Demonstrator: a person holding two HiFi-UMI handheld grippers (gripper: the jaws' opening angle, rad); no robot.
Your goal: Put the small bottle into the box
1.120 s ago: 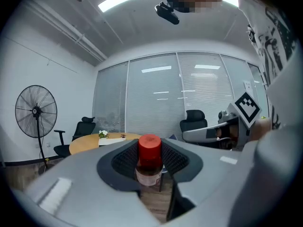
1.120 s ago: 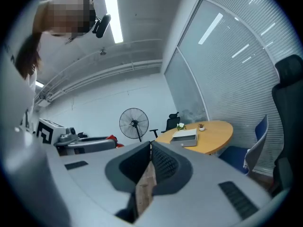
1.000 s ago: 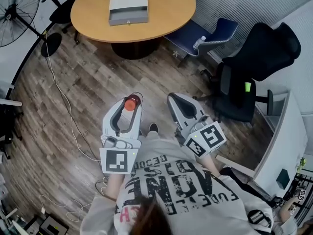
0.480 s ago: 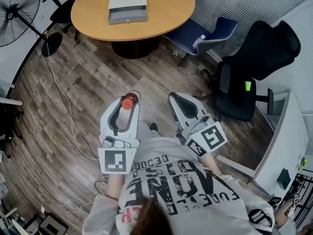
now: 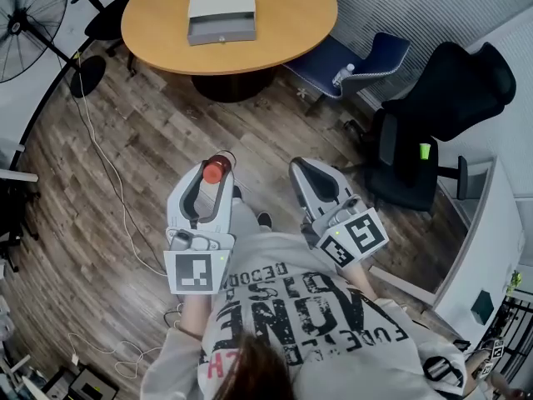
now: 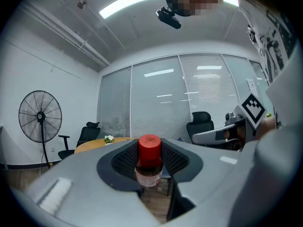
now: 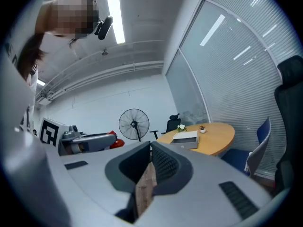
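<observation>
While I stand on the wood floor (image 5: pixel 150 140), the round table (image 5: pixel 283 23) lies well ahead of me. A black chair (image 5: pixel 441 98) stands to its right and a fan (image 5: pixel 29 23) to its left. The box (image 5: pixel 221 17) sits on the table, well apart from both grippers. My left gripper (image 5: pixel 218 167) is held out over the floor in front of me. Its jaws pinch the bottle (image 6: pixel 149 162) by its sides. The bottle stands upright between the pads, red cap on top, well away from the box. My right gripper (image 5: pixel 300 165) is beside the left, apart from it. Its jaws are pressed together at the tips with nothing between them.
</observation>
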